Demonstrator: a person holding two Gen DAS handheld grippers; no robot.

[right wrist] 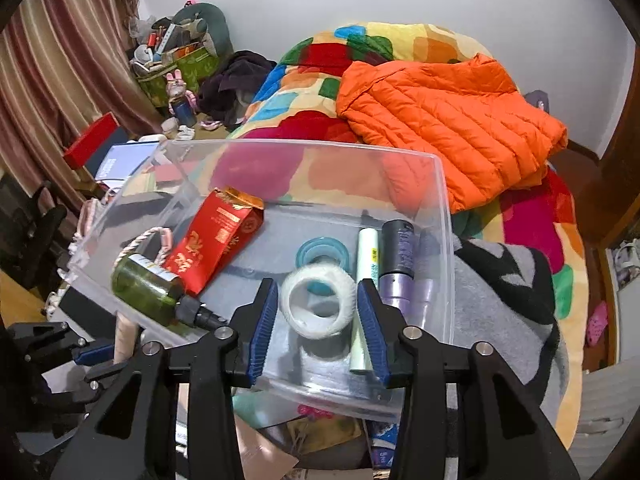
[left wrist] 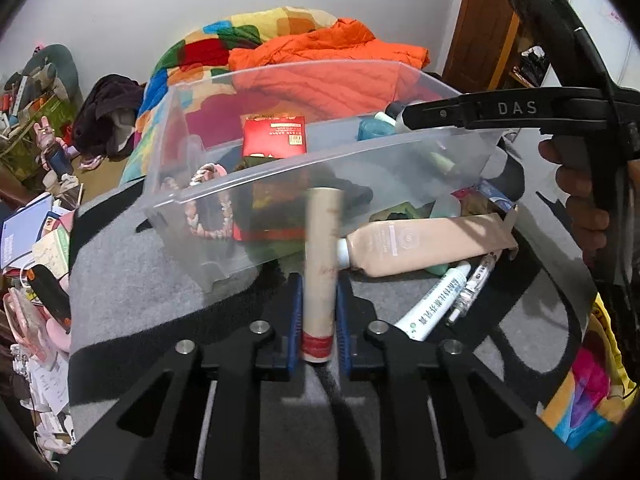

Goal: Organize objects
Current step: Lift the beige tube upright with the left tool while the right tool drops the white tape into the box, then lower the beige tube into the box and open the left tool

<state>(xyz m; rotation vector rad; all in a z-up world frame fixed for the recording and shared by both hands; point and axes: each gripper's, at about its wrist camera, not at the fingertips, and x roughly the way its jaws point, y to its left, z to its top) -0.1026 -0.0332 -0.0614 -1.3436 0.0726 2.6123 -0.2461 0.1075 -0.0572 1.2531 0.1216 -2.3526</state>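
Note:
A clear plastic bin stands on a grey and black blanket on the bed; it also shows in the right wrist view. My left gripper is shut on a beige tube with a red band, held just in front of the bin's near wall. My right gripper is over the bin, its blue pads touching a white tape roll. Inside lie a red packet, a green bottle, a teal tape ring, a pale tube and a purple bottle.
A flat beige tube, a white tube and a syringe-like pen lie on the blanket right of the bin. An orange jacket lies on the colourful quilt behind. Clutter, books and bags fill the left side.

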